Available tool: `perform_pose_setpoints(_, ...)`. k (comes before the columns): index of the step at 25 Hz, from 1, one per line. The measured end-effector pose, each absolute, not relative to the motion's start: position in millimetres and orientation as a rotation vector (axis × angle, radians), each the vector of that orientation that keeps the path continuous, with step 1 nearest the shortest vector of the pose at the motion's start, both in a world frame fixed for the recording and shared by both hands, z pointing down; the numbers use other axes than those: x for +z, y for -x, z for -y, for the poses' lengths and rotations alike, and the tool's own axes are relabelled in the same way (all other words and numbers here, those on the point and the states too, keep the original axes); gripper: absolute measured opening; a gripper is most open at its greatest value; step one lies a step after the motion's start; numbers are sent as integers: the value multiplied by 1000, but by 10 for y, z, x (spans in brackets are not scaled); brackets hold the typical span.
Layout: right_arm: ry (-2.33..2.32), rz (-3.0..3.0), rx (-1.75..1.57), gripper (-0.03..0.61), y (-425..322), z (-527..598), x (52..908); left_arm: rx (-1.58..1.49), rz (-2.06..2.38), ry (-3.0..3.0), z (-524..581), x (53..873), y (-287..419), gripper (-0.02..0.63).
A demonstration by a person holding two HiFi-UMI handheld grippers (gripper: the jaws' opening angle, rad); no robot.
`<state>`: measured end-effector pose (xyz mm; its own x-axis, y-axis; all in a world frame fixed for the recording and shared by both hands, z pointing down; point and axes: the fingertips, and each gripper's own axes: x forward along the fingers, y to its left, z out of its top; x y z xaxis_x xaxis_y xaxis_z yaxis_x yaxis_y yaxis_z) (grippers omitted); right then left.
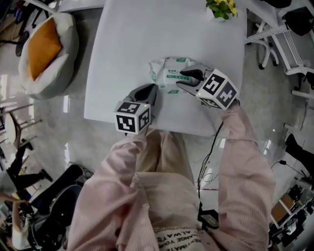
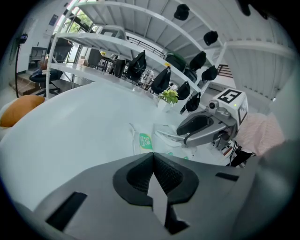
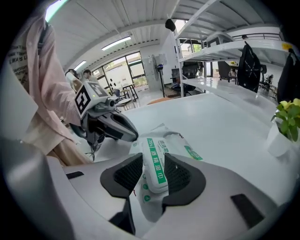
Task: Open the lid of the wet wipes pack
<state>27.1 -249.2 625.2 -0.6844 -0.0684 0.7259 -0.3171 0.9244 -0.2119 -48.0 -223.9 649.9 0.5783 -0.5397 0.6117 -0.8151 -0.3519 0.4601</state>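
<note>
The wet wipes pack, white with green print, lies on the white table near its front edge. My right gripper comes at it from the right. In the right gripper view its pads sit on both sides of the pack's raised lid and press on it. My left gripper rests just in front of the pack at its left, jaws shut with nothing between them. It stays apart from the pack in the left gripper view, which also shows the right gripper over the pack.
A small potted plant stands at the table's far right edge. An orange and grey cushion seat sits on the floor to the left. Office chairs stand to the right. A cable hangs below the table's front edge.
</note>
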Motion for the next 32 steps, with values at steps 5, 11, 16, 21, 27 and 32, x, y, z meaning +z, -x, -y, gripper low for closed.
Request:
perform_pose_setpoints(5,-258,2343,427,136,-270,2555,6176,447,1086,-2030,2254,6500,485,0)
perform_pose_setpoints(11,-235,2375,331,90,-243,2616,6074,430,1114,-1954,2251,6525,500,0)
perform_pose_setpoints(16,-264,2403,253,43,-258,2777,5947,426,1150,-1919,2230,6510,485,0)
perform_pose_setpoints(21,-253,2416,216,26,-253,2886,5931,421,1184,-1892,2225,6508,485,0)
perform_pose_setpoints(27,-256,2420,188,17,-243,3058,5959,418,1213,-1874,2227,6515,501,0)
perform_pose_setpoints(32,-279,2421,207,18,-251,3180,6003,407,1231,-1862,2224,6519,475,0)
